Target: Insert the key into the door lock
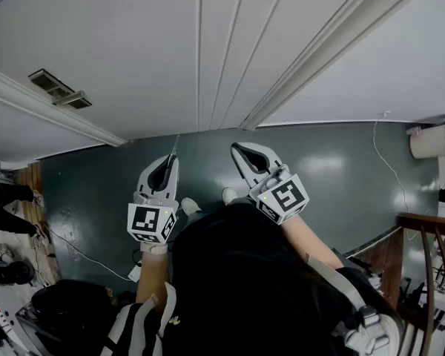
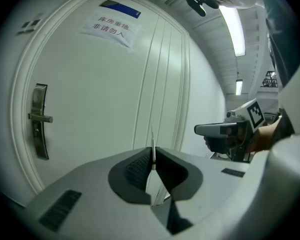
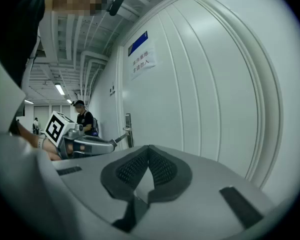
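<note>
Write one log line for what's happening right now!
left gripper: shut on key | right gripper: shut, empty | door lock: key not yet inserted

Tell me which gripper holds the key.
The left gripper: a thin key sticks out from between its shut jaws. The right gripper has its jaws shut on nothing.

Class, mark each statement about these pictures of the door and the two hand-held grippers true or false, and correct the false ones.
1. The left hand-held gripper is shut on a key. True.
2. The key is already in the lock. False: it is held in the air, apart from the door.
3. The right hand-held gripper holds a second key. False: its jaws are together with nothing between them.
4. A paper sign is stuck on the door. True.
</note>
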A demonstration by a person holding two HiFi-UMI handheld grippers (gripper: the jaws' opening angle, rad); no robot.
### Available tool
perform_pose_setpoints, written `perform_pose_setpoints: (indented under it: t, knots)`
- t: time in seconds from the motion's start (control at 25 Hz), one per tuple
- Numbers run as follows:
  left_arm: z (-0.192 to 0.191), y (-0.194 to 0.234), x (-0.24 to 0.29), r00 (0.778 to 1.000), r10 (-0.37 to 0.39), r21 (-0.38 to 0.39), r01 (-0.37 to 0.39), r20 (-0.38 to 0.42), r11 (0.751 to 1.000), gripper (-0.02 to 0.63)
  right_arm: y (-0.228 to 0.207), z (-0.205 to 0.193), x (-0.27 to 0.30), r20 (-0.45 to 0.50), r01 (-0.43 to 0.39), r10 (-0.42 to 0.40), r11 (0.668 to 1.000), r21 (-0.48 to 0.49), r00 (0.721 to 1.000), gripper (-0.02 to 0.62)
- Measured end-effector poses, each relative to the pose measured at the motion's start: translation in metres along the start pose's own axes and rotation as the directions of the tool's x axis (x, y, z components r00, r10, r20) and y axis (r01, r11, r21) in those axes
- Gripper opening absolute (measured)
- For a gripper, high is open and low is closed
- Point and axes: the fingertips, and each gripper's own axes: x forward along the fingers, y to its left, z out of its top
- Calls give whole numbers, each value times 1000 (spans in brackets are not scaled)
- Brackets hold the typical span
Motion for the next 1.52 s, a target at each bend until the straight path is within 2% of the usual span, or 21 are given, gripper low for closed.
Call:
perform_pose_setpoints:
  t: [0.2,0.48,0.68,0.88,1.04,1.16,1.28,1.52]
  knots:
    - [-3,31,-12,1000,-22,-13,22,-6,1000,26,17,0,30,-10,1,-1,1000,-3,1000,14]
    - [-21,74,-25,998,-40,-26,39,-58,999,26,33,-8,66,-7,29,-28,998,54,1000,14]
    - [-21,83,-9,996,-45,-23,43,-71,999,26,15,-10,76,-13,51,-50,997,63,999,14]
    - [-13,89,32,996,-43,-10,42,-78,999,26,-24,-4,99,-4,39,-39,998,47,999,14]
    - [-2,97,65,995,-28,-1,28,-91,1000,26,-50,9,123,-5,-9,9,1000,24,1000,14]
    - [7,103,85,996,8,0,-8,-85,1000,26,-60,19,141,-5,-82,82,997,-13,997,14]
    - [13,109,102,996,56,-9,-57,-71,998,26,-68,25,155,-12,-155,154,986,-68,988,14]
    - [10,127,117,988,146,-51,-149,-54,987,26,-73,33,195,-22,-282,282,954,-104,959,14]
